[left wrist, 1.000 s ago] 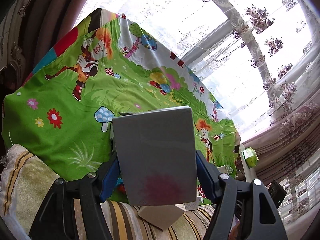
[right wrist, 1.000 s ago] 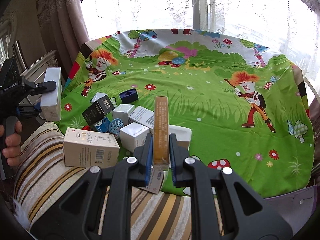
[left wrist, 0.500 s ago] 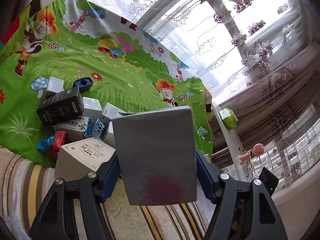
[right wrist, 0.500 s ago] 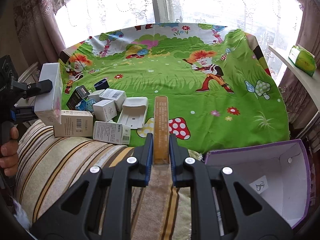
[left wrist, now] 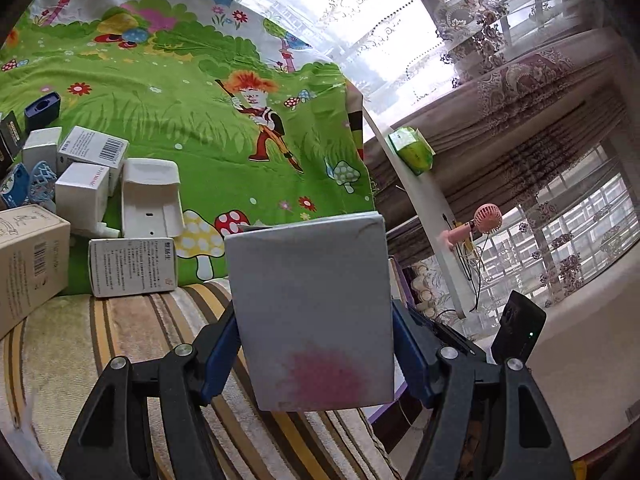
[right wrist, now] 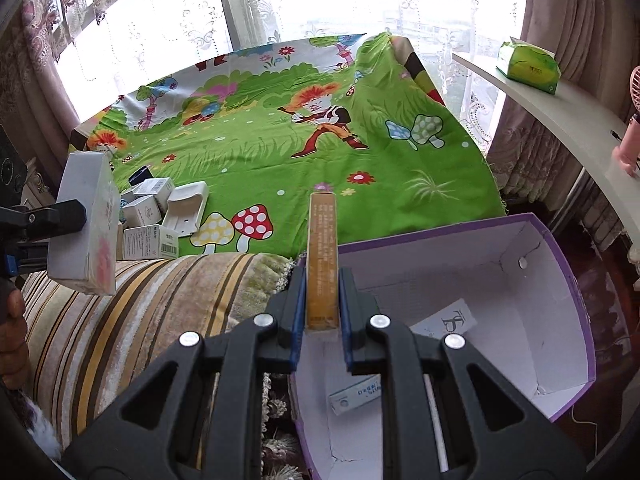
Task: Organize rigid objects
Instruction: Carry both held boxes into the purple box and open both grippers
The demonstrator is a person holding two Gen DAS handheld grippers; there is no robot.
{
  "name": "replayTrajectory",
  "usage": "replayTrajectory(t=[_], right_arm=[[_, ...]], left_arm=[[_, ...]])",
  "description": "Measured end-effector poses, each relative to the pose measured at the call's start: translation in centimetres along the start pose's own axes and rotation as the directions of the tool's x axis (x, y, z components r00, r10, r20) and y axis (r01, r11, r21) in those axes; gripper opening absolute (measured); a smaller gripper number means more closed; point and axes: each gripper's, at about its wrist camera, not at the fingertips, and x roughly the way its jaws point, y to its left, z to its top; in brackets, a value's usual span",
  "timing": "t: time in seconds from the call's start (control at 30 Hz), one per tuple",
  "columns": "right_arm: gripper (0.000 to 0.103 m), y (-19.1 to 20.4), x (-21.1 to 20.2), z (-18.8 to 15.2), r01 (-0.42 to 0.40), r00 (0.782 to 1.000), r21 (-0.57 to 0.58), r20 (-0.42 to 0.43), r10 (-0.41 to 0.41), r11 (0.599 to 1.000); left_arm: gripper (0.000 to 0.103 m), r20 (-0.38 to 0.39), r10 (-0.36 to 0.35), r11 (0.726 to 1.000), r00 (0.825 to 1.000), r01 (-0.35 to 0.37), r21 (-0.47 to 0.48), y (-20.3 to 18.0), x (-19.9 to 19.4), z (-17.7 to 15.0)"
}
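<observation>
My left gripper (left wrist: 314,328) is shut on a grey-white box with a pink blotch (left wrist: 310,304), held in the air above the striped cushion; it also shows in the right wrist view (right wrist: 86,224). My right gripper (right wrist: 321,308) is shut on a slim yellow-brown box (right wrist: 322,256), held upright over the left edge of an open purple carton (right wrist: 560,264) with white inside. The carton holds a small white box (right wrist: 354,396) and a paper card (right wrist: 452,322). Several small boxes (left wrist: 100,184) lie in a pile on the green cartoon cloth.
A striped cushion (right wrist: 160,312) lies in front of the cloth-covered surface (right wrist: 300,148). A white shelf (right wrist: 560,116) at right carries a green tissue pack (right wrist: 528,66) and a pink hand fan (left wrist: 478,220). Curtains and windows stand behind.
Both grippers have swung to the right with their boxes. The purple carton has come into full view under the right gripper. The box pile has slid to the left.
</observation>
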Motion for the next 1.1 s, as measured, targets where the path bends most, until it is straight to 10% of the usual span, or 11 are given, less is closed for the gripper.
replayTrajectory(t=[0.57,0.97,1.1], right_arm=[[0.019,-4.9,-1.5,-0.8,0.046,0.999,0.095,0.002,-0.046,0.994],[0.021,-5.7,-1.6,-1.0,0.044,0.999,0.116,-0.008,-0.044,0.992],[0.05,-5.7,-1.7,-1.0,0.048,0.999,0.123,-0.004,-0.048,0.991]], left_arm=[[0.083,-0.162,-0.054,0.997,0.985,0.063,0.049,-4.0,5.9,-1.4],[0.083,-0.034,-0.016,0.984,0.999,0.022,0.176,-5.2,3.8,-1.4],[0.083,-0.032,0.002,0.981,0.999,0.004,0.193,-5.1,3.2,-1.3]])
